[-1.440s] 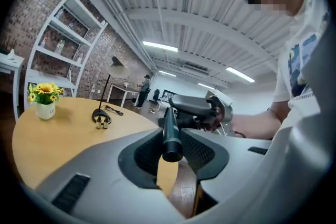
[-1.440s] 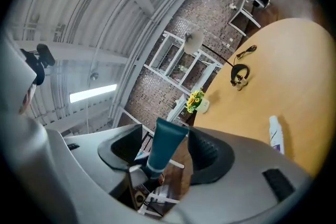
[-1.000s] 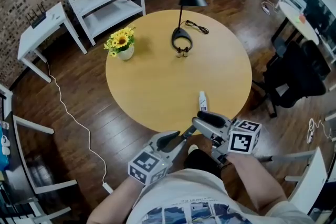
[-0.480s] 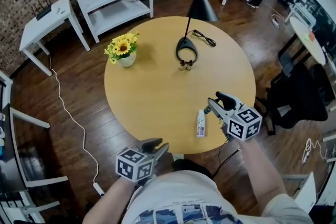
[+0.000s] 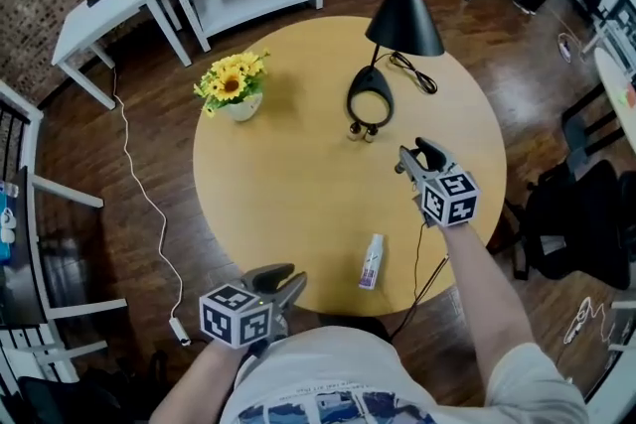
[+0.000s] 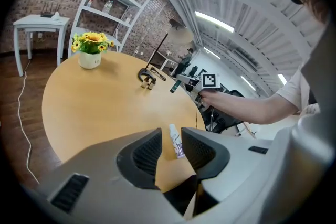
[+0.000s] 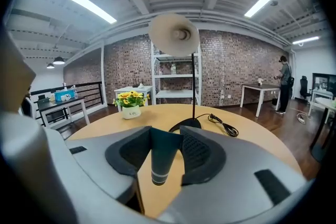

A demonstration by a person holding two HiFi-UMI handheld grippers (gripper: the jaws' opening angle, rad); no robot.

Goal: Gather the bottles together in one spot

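over the round table, my right gripper is clamped on a dark green tube, near two small bottles by the lamp base. my left gripper hangs at the near edge, jaws apart and empty. a white bottle lies flat on the table nearby.

1. Desk: pale wood top, smooth and matt, with just a soft sheen.
2. Floor: dark wood planks, polished, catching the light.
3. Wall: bare brick, rough.
4. Left hand-held gripper: grey matt plastic shell, with black ribbed pads.
5. Right hand-held gripper: same grey matt plastic.
6. Dark green tube: smooth, matt plastic.
7. White bottle: glossy plastic with a printed label.
8. Lamp: black shade, smooth and matt.
9. Shelf unit: white, smooth painted finish.
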